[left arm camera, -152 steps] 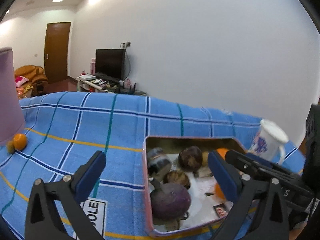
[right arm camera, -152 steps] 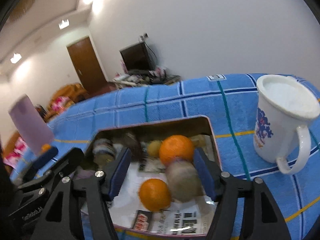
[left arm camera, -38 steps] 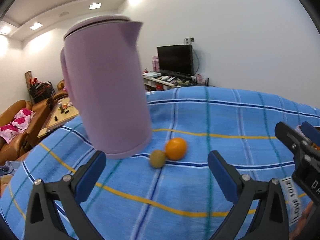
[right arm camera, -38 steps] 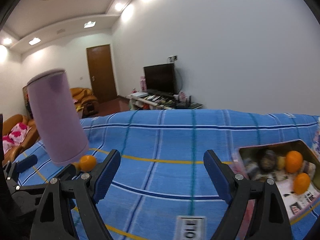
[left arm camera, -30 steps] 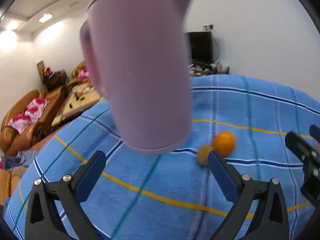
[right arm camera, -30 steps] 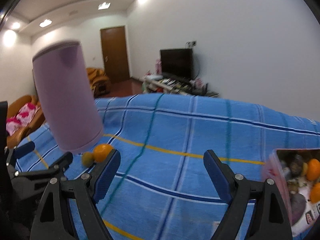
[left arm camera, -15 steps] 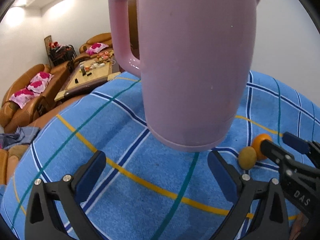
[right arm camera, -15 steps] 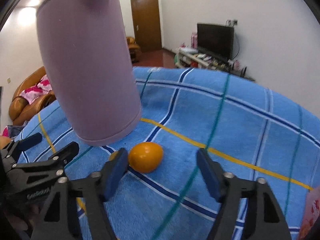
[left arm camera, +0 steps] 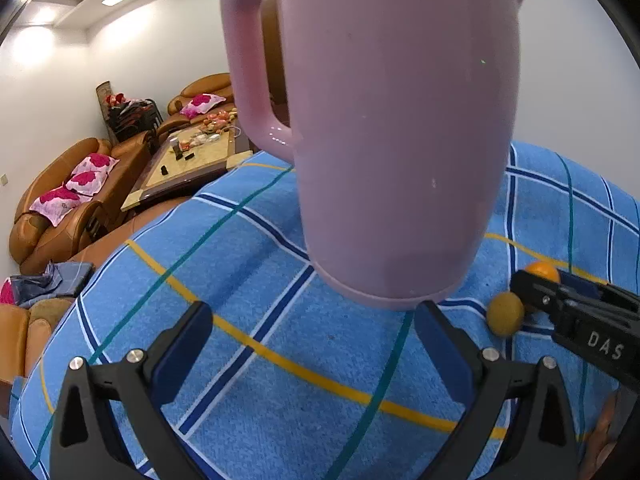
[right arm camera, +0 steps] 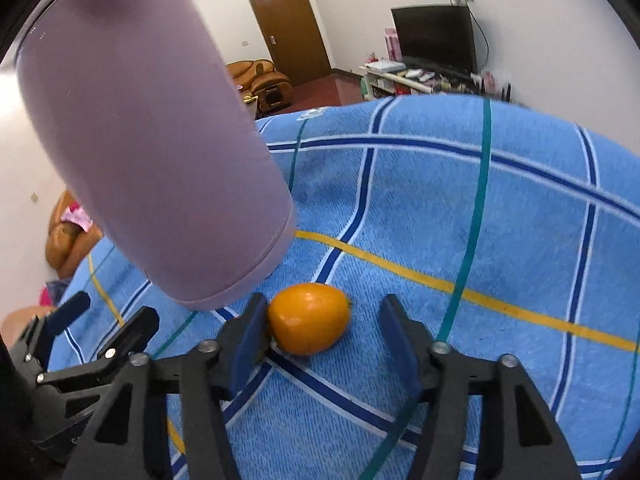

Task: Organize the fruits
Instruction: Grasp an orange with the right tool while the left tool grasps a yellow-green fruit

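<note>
An orange [right arm camera: 308, 318] lies on the blue checked cloth [right arm camera: 480, 220] just in front of a tall lilac jug [right arm camera: 140, 140]. My right gripper [right arm camera: 323, 316] straddles the orange with its jaws closing. The left pad [right arm camera: 252, 328] touches the fruit and the right pad [right arm camera: 396, 336] stands apart from it. In the left wrist view a small yellow-green fruit [left arm camera: 505, 314] sits beside the orange [left arm camera: 542, 269], right by my right gripper's fingers [left arm camera: 536, 292]. My left gripper [left arm camera: 312, 316] is open and empty, facing the jug's [left arm camera: 392, 140] base.
The jug stands close against both grippers. The cloth drops off at the table's left edge [left arm camera: 132, 236]. Beyond it are brown sofas [left arm camera: 68, 200] and a coffee table [left arm camera: 188, 160]. A television [right arm camera: 436, 36] and a door [right arm camera: 292, 24] stand at the far wall.
My right gripper has come down and closer to the orange, and its jaws have narrowed around it. My left gripper has swung toward the jug, which now fills its view.
</note>
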A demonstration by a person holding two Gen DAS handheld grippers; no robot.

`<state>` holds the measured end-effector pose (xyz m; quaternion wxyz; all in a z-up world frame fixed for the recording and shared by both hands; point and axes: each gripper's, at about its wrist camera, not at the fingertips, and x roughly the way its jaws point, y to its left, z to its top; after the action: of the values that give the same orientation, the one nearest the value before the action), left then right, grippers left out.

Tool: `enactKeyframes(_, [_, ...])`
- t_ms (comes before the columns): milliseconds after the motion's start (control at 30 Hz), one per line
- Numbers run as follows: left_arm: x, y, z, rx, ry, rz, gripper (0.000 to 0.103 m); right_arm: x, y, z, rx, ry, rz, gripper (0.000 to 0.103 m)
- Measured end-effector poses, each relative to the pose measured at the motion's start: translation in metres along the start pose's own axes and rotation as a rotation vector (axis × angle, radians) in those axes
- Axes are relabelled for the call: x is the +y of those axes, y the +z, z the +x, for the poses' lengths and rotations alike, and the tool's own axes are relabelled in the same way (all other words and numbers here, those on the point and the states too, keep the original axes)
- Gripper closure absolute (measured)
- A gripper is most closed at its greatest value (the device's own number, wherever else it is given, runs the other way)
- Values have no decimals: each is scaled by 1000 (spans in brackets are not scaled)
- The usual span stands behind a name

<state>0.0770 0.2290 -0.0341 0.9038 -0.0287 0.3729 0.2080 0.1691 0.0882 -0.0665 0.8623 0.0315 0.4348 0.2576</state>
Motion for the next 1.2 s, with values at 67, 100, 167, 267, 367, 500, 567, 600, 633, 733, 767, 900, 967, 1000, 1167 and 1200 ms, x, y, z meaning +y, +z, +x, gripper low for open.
enactKeyframes(67, [3, 1, 1, 2, 8, -12, 1, 6, 0, 2, 6, -31, -32, 54])
enactKeyframes(100, [3, 1, 2, 2, 9, -15, 1, 11, 0, 3, 13, -50, -62, 54])
enactKeyframes(167, [3, 2, 2, -2, -1, -11, 1, 19, 0, 4, 18, -80, -96, 57])
enactKeyframes(267, [4, 2, 1, -15, -36, -3, 1, 21, -1, 3, 15, -103, -105, 57])
enactKeyframes(367, [3, 2, -3, -35, -77, -4, 1, 21, -7, -6, 7, -155, -123, 57])
enactKeyframes(500, [-7, 0, -19, -108, -166, 21, 1, 11, -21, -34, -39, -200, -121, 57])
enactKeyframes(567, [-15, -2, -23, -110, -211, 54, 1, 8, -30, -49, -61, -214, -121, 57])
enactKeyframes(600, [-21, -3, -24, -103, -229, 75, 2, 5, -37, -59, -77, -220, -118, 57])
enactKeyframes(633, [-25, -3, -25, -102, -242, 86, 4, 0, -43, -69, -91, -222, -111, 57])
enactKeyframes(733, [-34, -4, -29, -82, -287, 104, 7, -8, -54, -89, -121, -231, -100, 57])
enactKeyframes(767, [-40, -3, -31, -67, -304, 114, 7, -6, -59, -92, -126, -234, -100, 57])
enactKeyframes(900, [-72, 4, -27, -5, -297, 201, 18, -9, -71, -111, -181, -261, -108, 57])
enactKeyframes(967, [-84, 7, -20, 10, -258, 238, 27, -10, -70, -113, -197, -259, -99, 57])
enactKeyframes(1000, [-89, 9, -15, 21, -242, 248, 29, -12, -71, -115, -205, -256, -91, 57])
enactKeyframes(1167, [-98, 5, 0, 66, -250, 247, 34, -17, -71, -117, -213, -238, -65, 57])
enactKeyframes(1200, [-100, 3, 3, 74, -247, 255, 37, -17, -71, -116, -212, -235, -64, 57])
